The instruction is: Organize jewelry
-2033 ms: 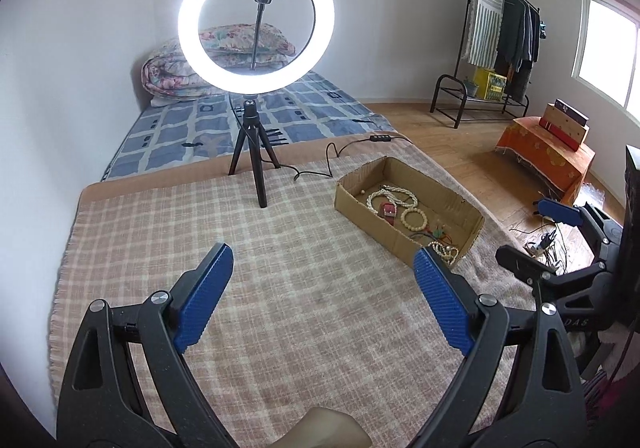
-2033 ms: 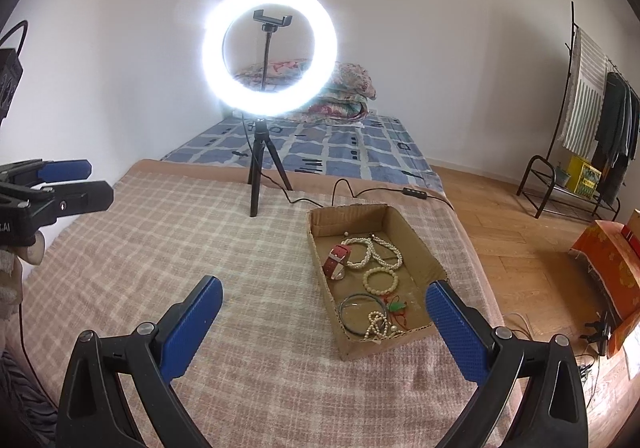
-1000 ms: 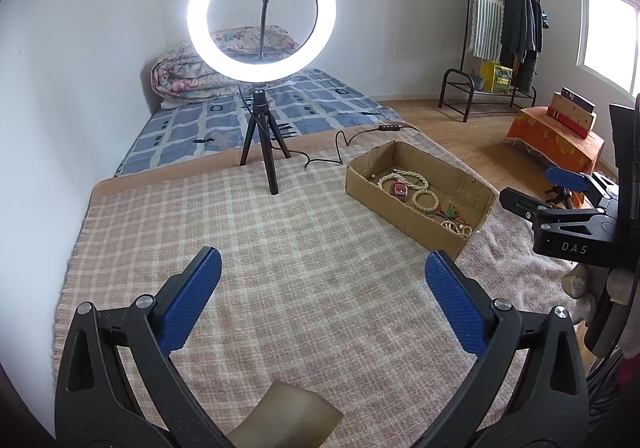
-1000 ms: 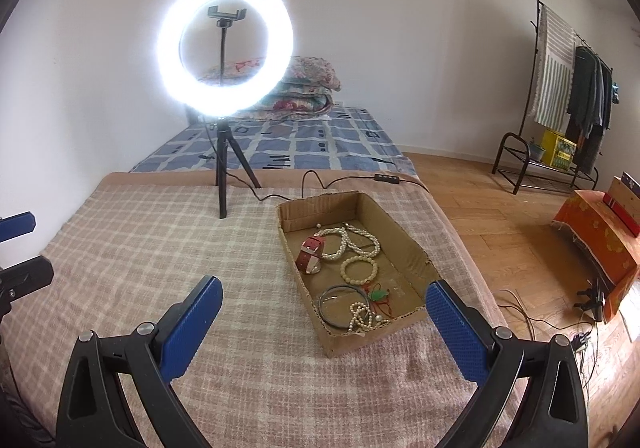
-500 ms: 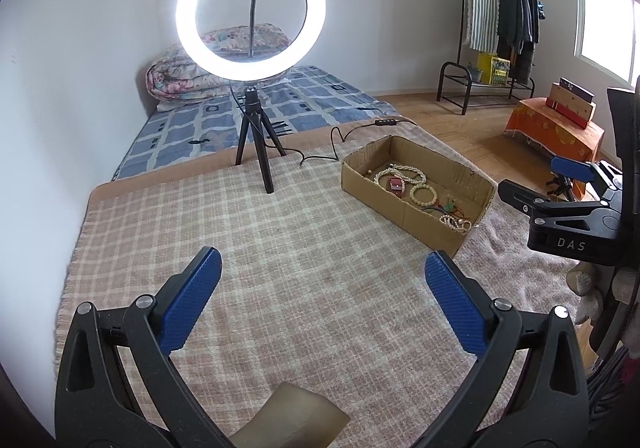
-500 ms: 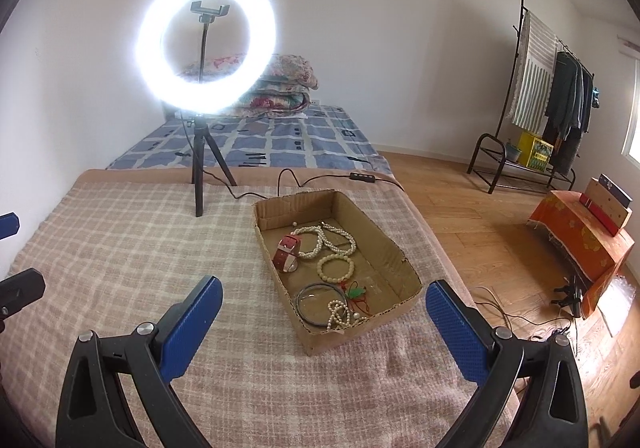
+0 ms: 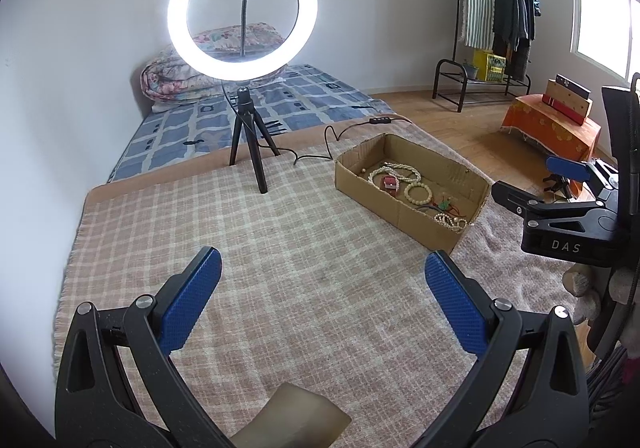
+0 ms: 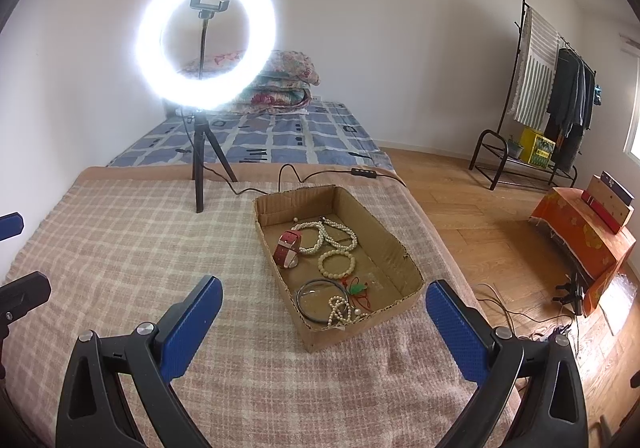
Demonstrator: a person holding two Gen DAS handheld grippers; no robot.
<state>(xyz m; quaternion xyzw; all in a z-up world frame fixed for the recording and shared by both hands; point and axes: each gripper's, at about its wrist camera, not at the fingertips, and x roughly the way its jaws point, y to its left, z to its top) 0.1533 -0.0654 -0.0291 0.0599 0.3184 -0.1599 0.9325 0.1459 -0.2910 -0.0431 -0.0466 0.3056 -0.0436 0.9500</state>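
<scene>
jewelry box [image 8: 384, 248], plaid blanket [image 8: 120, 248], ring light [image 8: 206, 37]

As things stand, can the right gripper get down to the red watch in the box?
Probably yes. The right gripper is open and empty, the cardboard box has no lid, and the red watch lies uncovered near its left wall, touching only a bead necklace. That wall may crowd one finger.

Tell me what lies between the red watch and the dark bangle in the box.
In the right wrist view, a cream bead bracelet lies between the red watch and the dark bangle, on the cardboard box floor.
</scene>
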